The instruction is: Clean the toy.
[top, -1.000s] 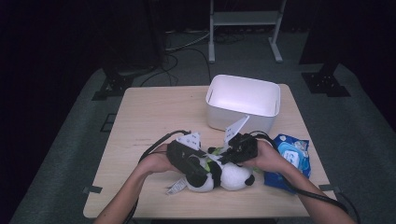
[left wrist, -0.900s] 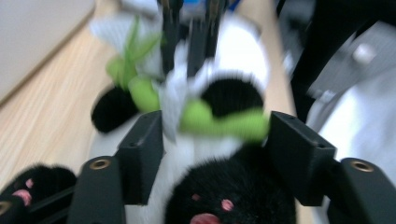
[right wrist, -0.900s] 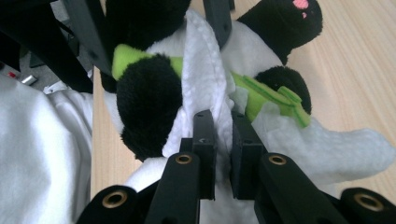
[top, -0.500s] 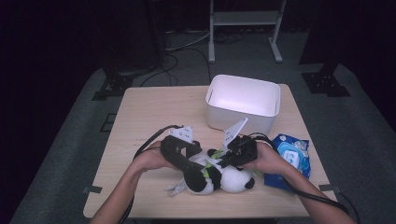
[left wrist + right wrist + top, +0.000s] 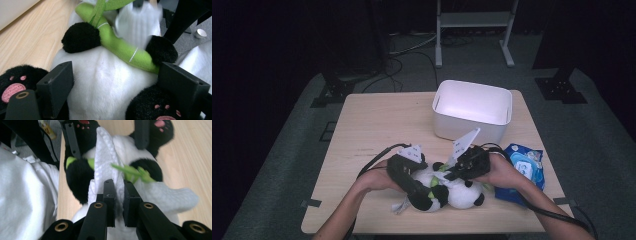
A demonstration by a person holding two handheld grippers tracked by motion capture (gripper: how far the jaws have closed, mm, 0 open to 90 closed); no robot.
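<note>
Pale wooden surface point(image 5: 372, 130), bearing a white rectangular plastic bin point(image 5: 472, 108) at the back. Near the front edge, a black-and-white plush panda point(image 5: 447, 192) with a green felt bamboo stalk point(image 5: 120, 46). Left hand-held gripper point(image 5: 113, 82) just opening, released astride the belly. Right hand-held gripper point(image 5: 119, 195) clenched on a white wipe point(image 5: 106, 157).

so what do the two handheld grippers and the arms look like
Both are black: the left gripper and right gripper each carry a pale three-cornered plate on top and trail a black cable. Their jaws are blocky black bars with brass-ringed holes at the base. Forearms are bare, no sleeves visible.
</note>
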